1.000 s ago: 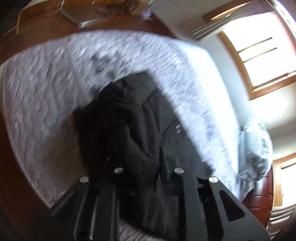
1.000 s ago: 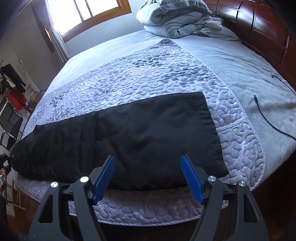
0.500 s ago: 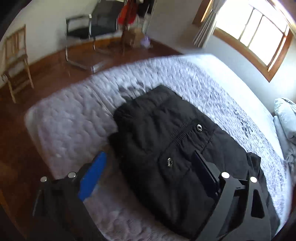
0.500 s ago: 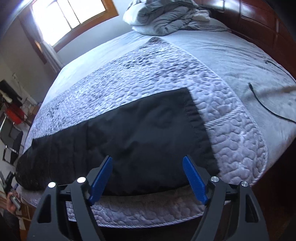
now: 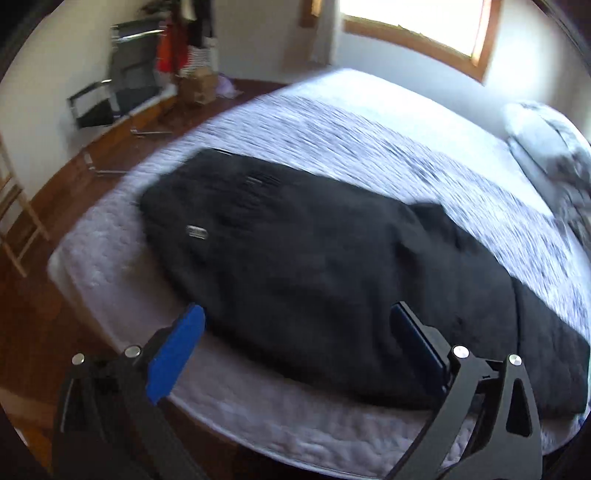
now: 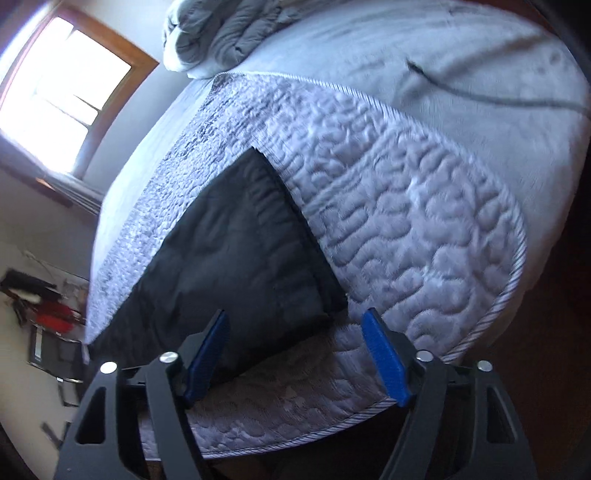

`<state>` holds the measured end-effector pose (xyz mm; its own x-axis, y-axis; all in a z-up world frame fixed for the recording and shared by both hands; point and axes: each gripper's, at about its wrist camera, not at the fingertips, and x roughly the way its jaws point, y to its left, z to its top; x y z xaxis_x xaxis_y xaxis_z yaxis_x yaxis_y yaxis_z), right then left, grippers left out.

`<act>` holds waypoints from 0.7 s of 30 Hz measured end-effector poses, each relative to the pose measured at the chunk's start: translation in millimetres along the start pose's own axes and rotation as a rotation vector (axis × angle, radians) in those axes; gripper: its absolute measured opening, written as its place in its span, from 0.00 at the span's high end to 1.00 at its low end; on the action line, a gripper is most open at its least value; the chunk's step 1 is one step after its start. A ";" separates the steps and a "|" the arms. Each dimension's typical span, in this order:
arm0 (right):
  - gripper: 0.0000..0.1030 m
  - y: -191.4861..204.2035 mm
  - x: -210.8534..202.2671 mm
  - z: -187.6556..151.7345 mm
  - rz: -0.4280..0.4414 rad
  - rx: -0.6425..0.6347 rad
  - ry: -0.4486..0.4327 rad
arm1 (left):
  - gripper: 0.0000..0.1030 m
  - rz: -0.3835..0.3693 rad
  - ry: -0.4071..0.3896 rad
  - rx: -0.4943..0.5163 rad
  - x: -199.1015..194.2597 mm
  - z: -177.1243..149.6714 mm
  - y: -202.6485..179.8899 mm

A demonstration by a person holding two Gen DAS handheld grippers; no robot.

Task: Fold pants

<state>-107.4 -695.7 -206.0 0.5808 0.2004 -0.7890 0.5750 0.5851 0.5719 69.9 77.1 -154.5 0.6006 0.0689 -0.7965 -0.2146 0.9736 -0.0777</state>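
Black pants (image 5: 314, 266) lie flat and lengthwise on the quilted grey bedspread (image 5: 332, 122), waist end with metal snaps toward the bed's foot. My left gripper (image 5: 295, 332) is open and empty, just above the near edge of the pants' waist half. In the right wrist view the leg-hem end of the pants (image 6: 236, 258) lies near the bed's side edge. My right gripper (image 6: 295, 332) is open and empty, hovering over the near hem corner, not touching it.
A crumpled grey duvet (image 6: 229, 33) sits at the head of the bed. A black cable (image 6: 480, 92) lies on the plain sheet. A metal chair (image 5: 122, 88), a wooden chair (image 5: 14, 206) and a box stand on the wooden floor beyond the bed's foot.
My left gripper let go of the pants' waist, opened and pulled back; the pants now lie flat. My right gripper stayed open and swung toward the hem corner.
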 end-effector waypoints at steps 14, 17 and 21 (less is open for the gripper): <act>0.74 43.4 0.8 38.9 -0.006 -0.179 -0.069 | 0.03 0.056 0.149 0.023 76.6 -25.2 -29.8; 0.70 37.3 17.4 34.3 -0.110 -0.212 -0.033 | 0.03 0.079 0.137 0.017 78.9 -29.6 -32.8; 0.48 24.9 13.1 22.9 -0.105 -0.186 -0.044 | 0.03 0.095 0.133 0.032 77.0 -31.5 -37.0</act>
<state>-72.3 -696.5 -196.9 0.5503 0.0984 -0.8291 0.5198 0.7367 0.4325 99.8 39.6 -231.8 0.4715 0.1334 -0.8718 -0.2393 0.9708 0.0191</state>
